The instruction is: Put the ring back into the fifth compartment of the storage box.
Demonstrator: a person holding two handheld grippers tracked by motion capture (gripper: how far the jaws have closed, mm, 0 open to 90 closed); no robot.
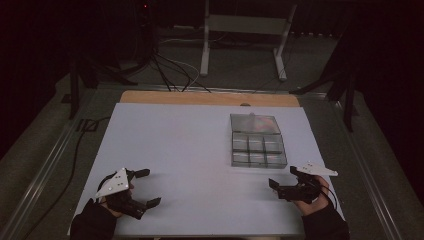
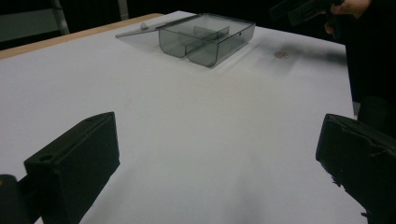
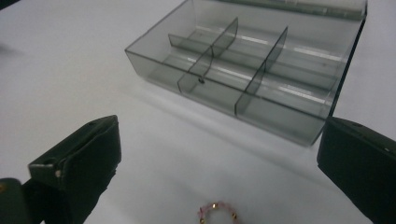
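Note:
A clear grey compartment box (image 1: 258,151) sits on the white table (image 1: 175,145) at the right of centre, its lid (image 1: 253,123) folded open behind it. The box (image 3: 243,70) has several empty compartments. A small pink beaded ring (image 3: 217,213) lies on the table just before my right gripper (image 3: 217,163), whose jaws stand wide open and empty. That gripper (image 1: 284,177) rests near the front right edge, just in front of the box. My left gripper (image 1: 151,187) is open and empty at the front left, aimed across the table at the box (image 2: 205,39). The ring (image 2: 281,54) is a faint pink spot.
A wooden strip (image 1: 210,98) borders the table's far edge. Cables (image 1: 170,70) and a white frame stand (image 1: 245,35) lie on the dark floor beyond. Wide bare white surface spreads between the two grippers and left of the box.

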